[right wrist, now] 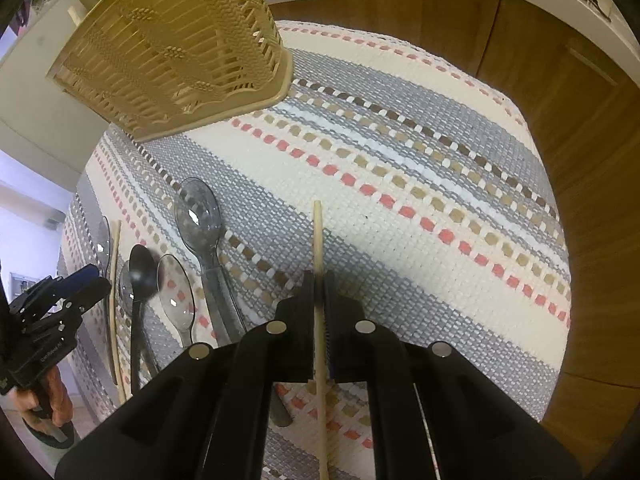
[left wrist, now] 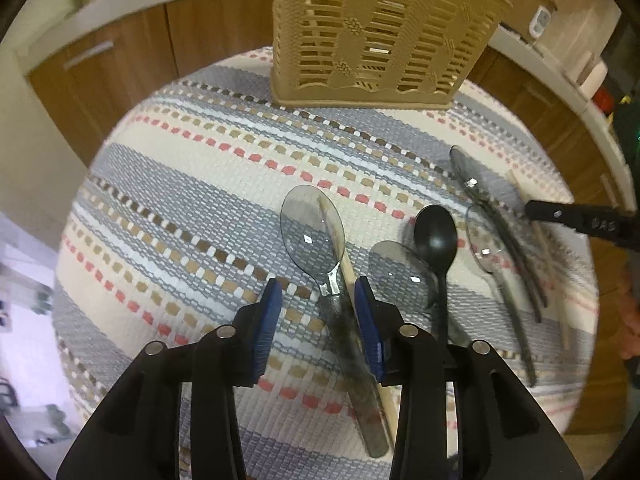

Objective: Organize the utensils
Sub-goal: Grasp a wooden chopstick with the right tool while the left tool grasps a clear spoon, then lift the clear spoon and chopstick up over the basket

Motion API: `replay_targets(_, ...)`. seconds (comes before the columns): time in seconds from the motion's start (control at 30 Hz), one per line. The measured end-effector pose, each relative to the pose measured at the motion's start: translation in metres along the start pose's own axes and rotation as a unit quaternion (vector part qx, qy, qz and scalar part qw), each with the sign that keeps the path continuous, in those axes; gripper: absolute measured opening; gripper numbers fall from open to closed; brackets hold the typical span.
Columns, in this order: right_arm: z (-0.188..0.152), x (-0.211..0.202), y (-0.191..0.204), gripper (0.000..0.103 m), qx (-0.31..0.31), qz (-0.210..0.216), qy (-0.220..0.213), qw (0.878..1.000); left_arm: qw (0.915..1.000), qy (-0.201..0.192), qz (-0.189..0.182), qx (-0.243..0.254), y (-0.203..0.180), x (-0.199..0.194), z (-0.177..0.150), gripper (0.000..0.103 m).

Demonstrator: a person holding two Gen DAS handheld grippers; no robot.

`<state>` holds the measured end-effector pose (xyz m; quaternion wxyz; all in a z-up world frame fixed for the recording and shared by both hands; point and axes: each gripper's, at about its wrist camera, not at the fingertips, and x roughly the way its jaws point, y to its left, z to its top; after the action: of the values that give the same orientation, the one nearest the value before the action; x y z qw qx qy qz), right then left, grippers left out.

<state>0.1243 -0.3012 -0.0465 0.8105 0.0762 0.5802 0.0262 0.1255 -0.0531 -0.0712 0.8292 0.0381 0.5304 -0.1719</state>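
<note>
A: Item one: thin pale wooden chopstick [right wrist: 318,240], clamped between the closed fingers of the right gripper [right wrist: 319,280], its tip pointing far over the striped woven mat [right wrist: 440,160]. Light, stiff, likely to pivot; the grip sits mid-shaft, which seems sound.

B: Item two?

A: Clear smoky plastic spoon [left wrist: 316,232], near centre, lying between the wide-open fingers of the left gripper [left wrist: 318,300], a second chopstick [left wrist: 348,276] alongside it. Not gripped. Probably light, slick, a little flexible; take it at the handle.

B: Destination?

A: Tan slotted plastic basket [left wrist: 376,32], far side. Its contents are hard to make out. Right of the spoon, more spoons overlap, handles cut off.
</note>
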Motion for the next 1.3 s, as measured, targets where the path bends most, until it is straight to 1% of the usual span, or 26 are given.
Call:
replay_targets(0.03, 0.0, 0.0, 0.003, 0.003, -0.005, -0.005, 0.0, 1.0, 1.0, -0.004, -0.001, 0.003, -0.003, 0.0, 0.0, 0.03)
replay_targets(0.07, 0.0, 0.0, 0.005, 0.003, -0.01, -0.01, 0.0, 1.0, 0.9999, -0.003, -0.01, 0.001, -0.004, 0.0, 0.0, 0.023)
replay_targets(0.13, 0.0, 0.0, 0.008, 0.003, -0.016, -0.014, 0.001, 1.0, 0.9999, -0.002, -0.013, -0.002, -0.006, 0.0, 0.002, 0.017)
replay_targets(0.17, 0.001, 0.001, 0.009, 0.003, -0.016, -0.014, 0.001, 1.0, 0.9998, -0.001, -0.022, -0.003, -0.006, 0.0, 0.004, 0.013)
replay_targets(0.3, 0.005, -0.001, 0.003, 0.003, -0.012, -0.015, -0.002, 1.0, 0.9987, 0.001, -0.047, -0.019, 0.003, 0.002, 0.008, 0.011)
replay_targets(0.43, 0.01, 0.0, 0.0, 0.003, -0.006, -0.011, -0.001, 1.0, 0.9968, 0.003, -0.076, -0.025, 0.02, 0.002, 0.006, 0.011)
replay_targets(0.5, 0.01, 0.001, 0.0, 0.003, -0.007, -0.011, -0.001, 1.0, 0.9966, 0.002, -0.08, -0.022, 0.025, 0.0, 0.001, 0.011)
replay_targets(0.57, 0.01, 0.0, -0.001, 0.003, -0.008, -0.01, 0.0, 1.0, 0.9971, 0.001, -0.074, -0.018, 0.024, 0.0, 0.001, 0.013)
replay_targets(0.63, 0.011, 0.0, 0.0, 0.003, -0.009, -0.009, 0.002, 1.0, 0.9982, 0.0, -0.058, -0.011, 0.021, -0.001, 0.001, 0.014)
replay_targets(0.8, 0.013, 0.006, 0.01, 0.004, -0.019, -0.015, 0.009, 1.0, 0.9996, 0.003, -0.015, 0.026, 0.006, -0.002, 0.0, 0.013)
replay_targets(0.9, 0.016, 0.007, 0.013, 0.004, -0.032, -0.017, 0.021, 0.999, 0.9995, 0.005, -0.007, 0.031, 0.004, -0.002, 0.004, 0.011)
replay_targets(1.03, 0.017, 0.009, 0.011, 0.006, -0.022, -0.002, 0.031, 0.999, 0.9998, -0.018, -0.009, 0.004, 0.015, 0.001, 0.015, 0.01)
replay_targets(1.13, 0.015, 0.008, 0.008, 0.006, -0.024, -0.002, 0.034, 0.999, 0.9979, -0.034, -0.038, -0.039, 0.036, 0.001, 0.025, 0.01)
replay_targets(1.2, 0.014, 0.009, 0.007, 0.007, -0.029, -0.004, 0.041, 0.999, 0.9966, -0.042, -0.05, -0.05, 0.043, -0.002, 0.027, 0.01)
replay_targets(1.3, 0.015, 0.009, 0.011, 0.012, -0.041, -0.009, 0.053, 0.998, 0.9956, -0.049, -0.055, -0.058, 0.053, -0.008, 0.026, 0.01)
